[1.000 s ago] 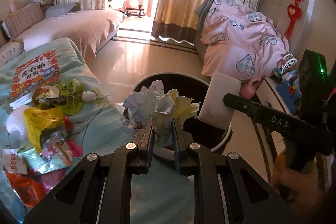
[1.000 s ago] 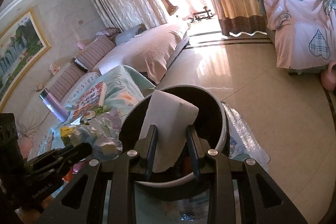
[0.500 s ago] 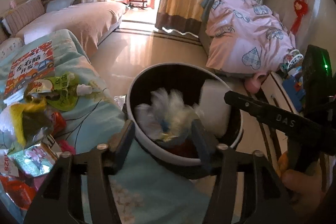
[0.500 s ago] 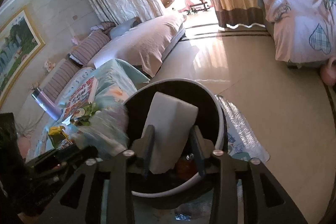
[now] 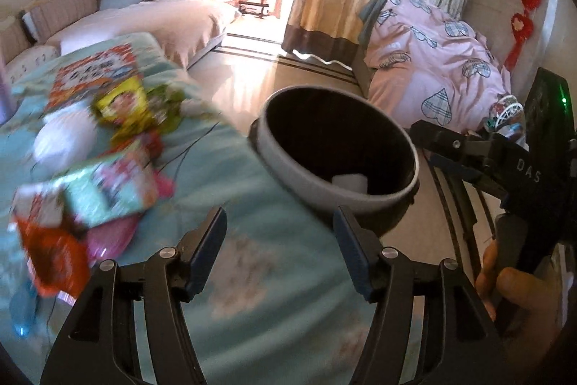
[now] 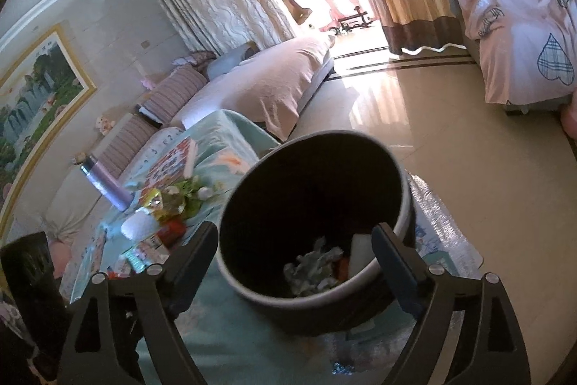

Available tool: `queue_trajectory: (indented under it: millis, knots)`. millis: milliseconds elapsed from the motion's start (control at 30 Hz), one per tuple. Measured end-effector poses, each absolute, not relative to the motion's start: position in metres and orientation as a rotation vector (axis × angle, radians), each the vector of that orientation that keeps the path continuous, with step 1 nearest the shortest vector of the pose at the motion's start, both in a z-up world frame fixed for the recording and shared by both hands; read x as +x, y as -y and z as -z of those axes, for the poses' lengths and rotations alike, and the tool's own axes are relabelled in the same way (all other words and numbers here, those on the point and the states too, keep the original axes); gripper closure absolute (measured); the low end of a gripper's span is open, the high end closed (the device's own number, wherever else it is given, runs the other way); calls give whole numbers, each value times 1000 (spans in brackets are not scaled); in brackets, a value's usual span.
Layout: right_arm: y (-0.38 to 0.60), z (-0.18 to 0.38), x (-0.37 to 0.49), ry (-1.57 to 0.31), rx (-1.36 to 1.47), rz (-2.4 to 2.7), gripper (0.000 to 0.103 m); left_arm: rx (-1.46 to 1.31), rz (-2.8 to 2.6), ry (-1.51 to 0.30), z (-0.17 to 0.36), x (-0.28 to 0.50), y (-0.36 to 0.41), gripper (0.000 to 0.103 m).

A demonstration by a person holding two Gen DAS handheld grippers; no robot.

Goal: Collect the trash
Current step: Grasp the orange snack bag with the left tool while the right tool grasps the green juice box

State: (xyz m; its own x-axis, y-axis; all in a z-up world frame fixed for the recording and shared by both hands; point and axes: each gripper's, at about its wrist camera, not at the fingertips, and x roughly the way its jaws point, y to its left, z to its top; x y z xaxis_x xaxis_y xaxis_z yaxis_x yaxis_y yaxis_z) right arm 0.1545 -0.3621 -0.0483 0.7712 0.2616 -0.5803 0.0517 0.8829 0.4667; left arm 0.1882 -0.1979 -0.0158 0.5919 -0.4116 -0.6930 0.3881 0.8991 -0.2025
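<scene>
A round bin (image 5: 313, 183) (image 6: 404, 204), dark inside with a pale rim, stands at the edge of the teal-covered table. Inside it lie a crumpled paper ball (image 6: 312, 267) and a white paper piece (image 6: 360, 251) (image 5: 349, 183). My left gripper (image 5: 279, 240) hangs over the teal cloth just left of the bin, its jaws still opening, nothing between them. My right gripper (image 6: 295, 255) hovers over the bin's near rim, jaws opening wide and empty; it also shows at the right of the left wrist view (image 5: 468, 154). Colourful wrappers (image 5: 108, 183) (image 6: 158, 233) lie piled on the cloth.
A purple flask (image 6: 104, 183) stands behind the wrappers, and a picture book (image 5: 93, 74) lies farther back. A sofa with striped cushions (image 6: 252, 78) runs along the left. A pink quilt (image 5: 432, 67) sits at the right. A hand (image 5: 512, 291) grips the right tool.
Both grippers let go: the crumpled paper ball dropped from the left and the white paper from the right into the bin. The left gripper swung left toward the wrappers.
</scene>
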Motion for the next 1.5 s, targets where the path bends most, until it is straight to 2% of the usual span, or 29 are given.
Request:
queue_trajectory:
  millis: [567,933,1500]
  knots:
    - [276,61,125,-740,426,-254,13,-142,293,-812,29,137,85,40]
    - [229,69,126,-776,399,-334,13,-201,182,-812,36,131,20,40]
    - [192,70,162,-776,345,-402,16,-184,201,-821,36,163,17,40]
